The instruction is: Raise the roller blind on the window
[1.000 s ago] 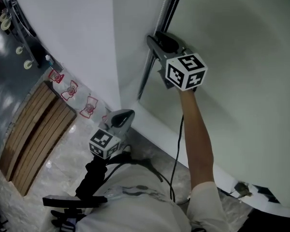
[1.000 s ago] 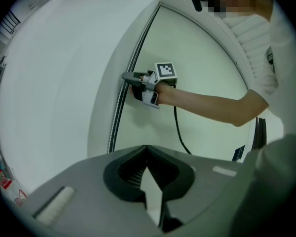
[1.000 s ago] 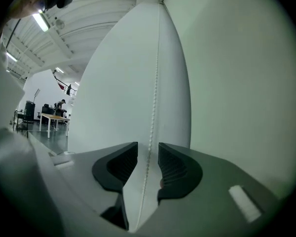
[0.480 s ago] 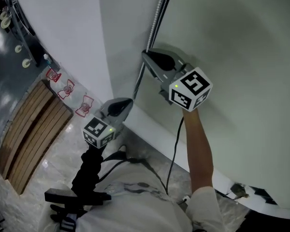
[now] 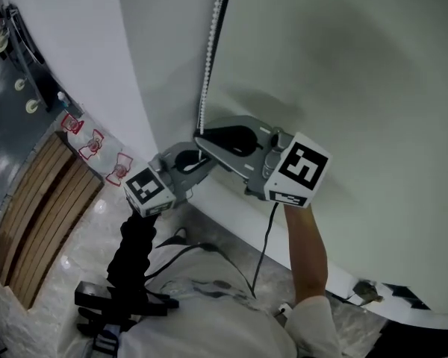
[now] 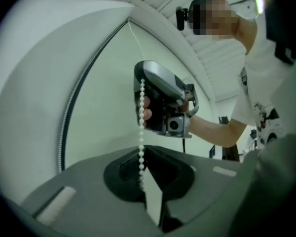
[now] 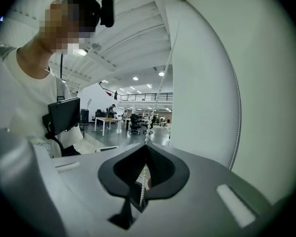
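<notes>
The pale roller blind (image 5: 343, 73) fills the right of the head view. Its white bead chain (image 5: 209, 66) hangs down the blind's left edge. My right gripper (image 5: 198, 135) is shut on the chain; in the right gripper view the chain (image 7: 160, 93) runs up from its closed jaws (image 7: 147, 146). My left gripper (image 5: 203, 162) sits just beneath the right one. In the left gripper view the chain (image 6: 140, 127) drops straight from the right gripper (image 6: 138, 77) into my left gripper's (image 6: 146, 148) meeting jaw tips. A second strand (image 6: 64, 132) hangs along the frame.
A white sill (image 5: 321, 267) runs below the blind, with a black cable (image 5: 265, 237) hanging from the right gripper. A slatted wooden panel (image 5: 37, 222) lies on the floor at left. Behind, an open office with desks (image 7: 118, 120) shows.
The right gripper has come down and toward me from high on the chain, drawing the chain along. The left gripper has risen to sit right under it.
</notes>
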The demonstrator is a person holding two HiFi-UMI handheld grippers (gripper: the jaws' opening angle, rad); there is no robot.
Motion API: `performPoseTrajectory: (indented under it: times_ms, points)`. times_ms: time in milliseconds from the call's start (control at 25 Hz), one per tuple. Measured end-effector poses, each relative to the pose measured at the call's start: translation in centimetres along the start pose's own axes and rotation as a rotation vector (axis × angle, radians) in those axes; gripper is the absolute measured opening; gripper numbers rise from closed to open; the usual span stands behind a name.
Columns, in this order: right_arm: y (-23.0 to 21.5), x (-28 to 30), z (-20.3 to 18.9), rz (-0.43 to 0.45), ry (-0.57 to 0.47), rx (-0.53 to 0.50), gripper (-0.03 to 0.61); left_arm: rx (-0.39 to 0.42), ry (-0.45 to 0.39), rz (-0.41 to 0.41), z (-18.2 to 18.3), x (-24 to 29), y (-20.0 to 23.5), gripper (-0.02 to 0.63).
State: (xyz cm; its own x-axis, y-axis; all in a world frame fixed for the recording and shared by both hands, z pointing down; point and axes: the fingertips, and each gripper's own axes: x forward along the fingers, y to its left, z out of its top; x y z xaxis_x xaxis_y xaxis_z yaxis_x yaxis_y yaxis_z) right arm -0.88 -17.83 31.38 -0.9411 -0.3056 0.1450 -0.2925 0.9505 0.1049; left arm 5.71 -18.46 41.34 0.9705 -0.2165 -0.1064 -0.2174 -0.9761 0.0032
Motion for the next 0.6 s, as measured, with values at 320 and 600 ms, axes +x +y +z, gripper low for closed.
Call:
performPoseTrajectory:
  times_ms: [320, 600]
  points:
    - [-0.2, -2.5, 2.0, 0.020, -0.097, -0.015, 0.213, -0.053, -0.035, -0.141, 0.7, 1.2, -4.2, -0.003]
    - [-3.4, -2.0, 7.9, 0.013, -0.184, -0.060, 0.219, -0.029, -0.010, -0.127, 0.0, 1.2, -4.1, -0.003]
